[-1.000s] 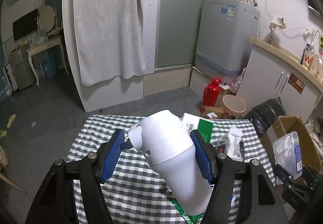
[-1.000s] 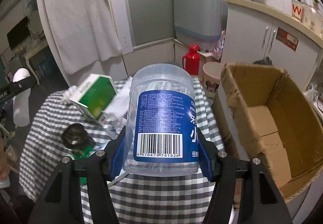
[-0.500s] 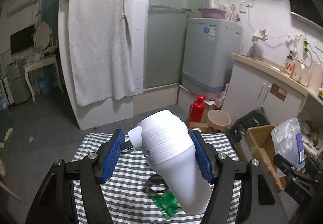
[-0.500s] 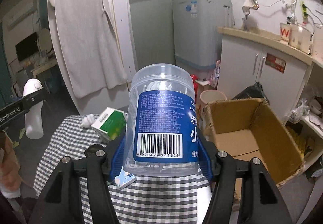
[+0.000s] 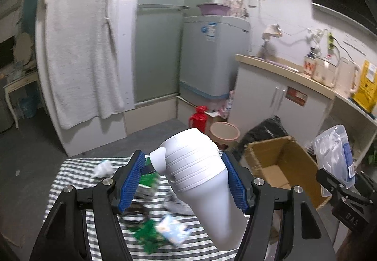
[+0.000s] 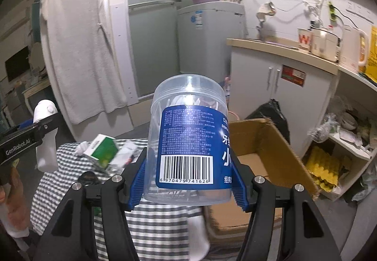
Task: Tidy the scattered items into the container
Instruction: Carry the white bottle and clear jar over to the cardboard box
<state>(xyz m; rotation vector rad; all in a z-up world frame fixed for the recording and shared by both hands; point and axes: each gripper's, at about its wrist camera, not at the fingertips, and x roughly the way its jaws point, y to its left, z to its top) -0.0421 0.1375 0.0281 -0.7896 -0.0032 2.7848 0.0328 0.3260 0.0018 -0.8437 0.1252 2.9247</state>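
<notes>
My left gripper (image 5: 183, 178) is shut on a white plastic bottle (image 5: 202, 181), held tilted above the checked tablecloth (image 5: 77, 178). My right gripper (image 6: 188, 181) is shut on a clear jar with a blue label (image 6: 188, 143), in the air between the table (image 6: 54, 181) and the open cardboard box (image 6: 271, 150). The box (image 5: 282, 166) stands just right of the table and looks empty. On the cloth lie a green carton (image 6: 103, 152), a black coil (image 5: 135, 211), a green packet (image 5: 146, 235), a blue-white pack (image 5: 173, 229) and a white wad (image 5: 102, 166).
Beyond the table stand a red thermos (image 5: 199, 117), a pink bin (image 5: 223, 131) and a black bag (image 5: 266, 129). A white cabinet (image 5: 282, 100) and a washing machine (image 5: 212, 56) line the right and back. A white towel (image 5: 82, 49) hangs at the left.
Both grippers have risen with the bottle and the jar still held. The table has dropped lower in both views. The cardboard box has come nearer the middle.
</notes>
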